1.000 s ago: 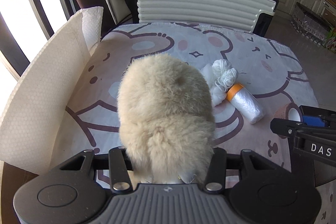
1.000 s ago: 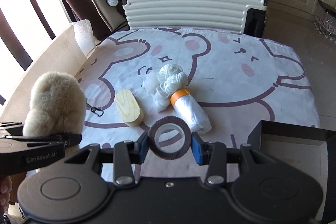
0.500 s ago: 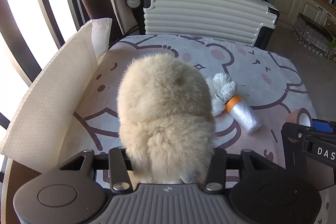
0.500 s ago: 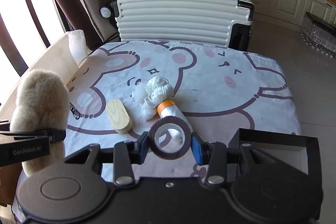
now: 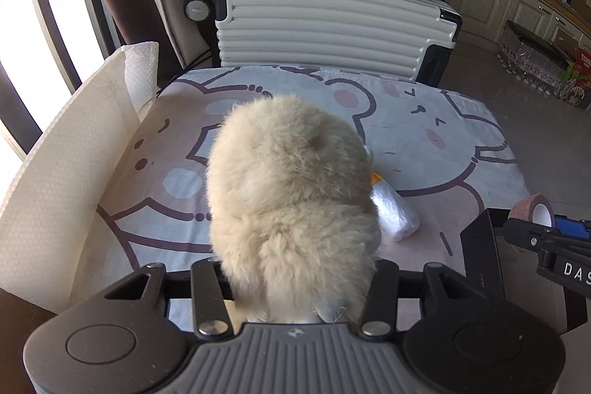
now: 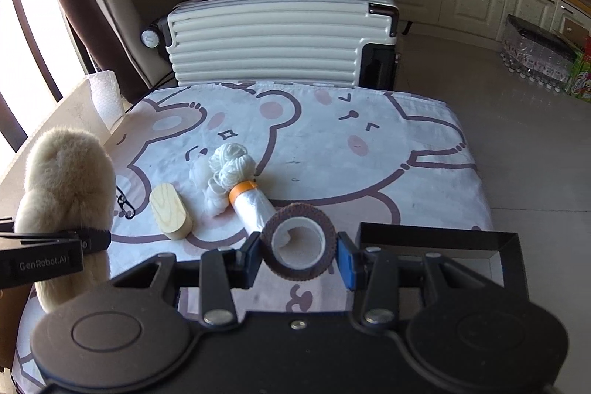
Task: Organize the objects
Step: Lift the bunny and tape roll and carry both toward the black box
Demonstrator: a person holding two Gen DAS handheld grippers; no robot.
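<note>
Plush toy [image 5: 291, 194] clamped in left jaws; tape roll [image 6: 298, 242] clamped in right jaws

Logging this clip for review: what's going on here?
A person is tidying a table with a gripper in each hand. The left gripper is shut on a fluffy cream plush, held above the cloth. The right gripper clamps a brown tape roll beside an open black box. A wooden block, white yarn and a plastic-bag roll lie on the table.

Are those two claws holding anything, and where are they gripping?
Left gripper clamps the fluffy plush near its lower end; right gripper pinches the tape roll across its outer rim.
</note>
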